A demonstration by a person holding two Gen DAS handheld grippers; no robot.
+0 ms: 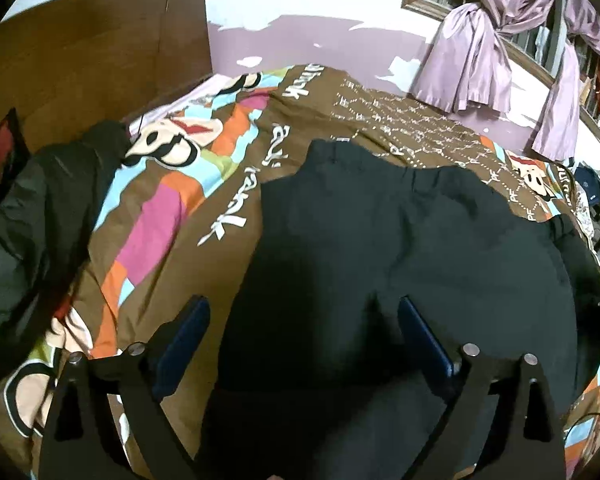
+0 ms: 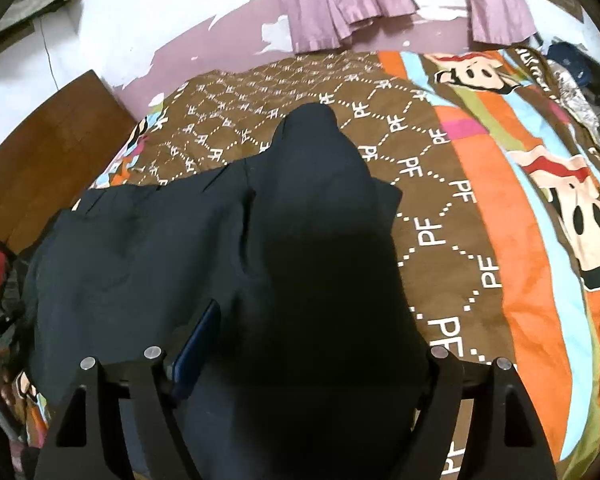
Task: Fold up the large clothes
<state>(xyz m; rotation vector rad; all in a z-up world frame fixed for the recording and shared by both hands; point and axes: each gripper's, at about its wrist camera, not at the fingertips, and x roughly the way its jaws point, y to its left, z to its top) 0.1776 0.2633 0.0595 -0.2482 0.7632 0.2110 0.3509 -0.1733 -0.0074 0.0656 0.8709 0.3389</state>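
Observation:
A large black garment lies spread on the patterned bedspread. It also shows in the right wrist view, with one narrow part reaching toward the far wall. My left gripper is open, its blue-padded fingers standing wide apart just above the garment's near part. My right gripper is open over the garment; its left finger shows, and the right finger is lost in dark cloth and shadow. Neither gripper holds cloth.
A second dark garment lies heaped at the bed's left by the wooden headboard. Purple curtains hang by a window on the far wall. Clutter lies past the bed's far right corner.

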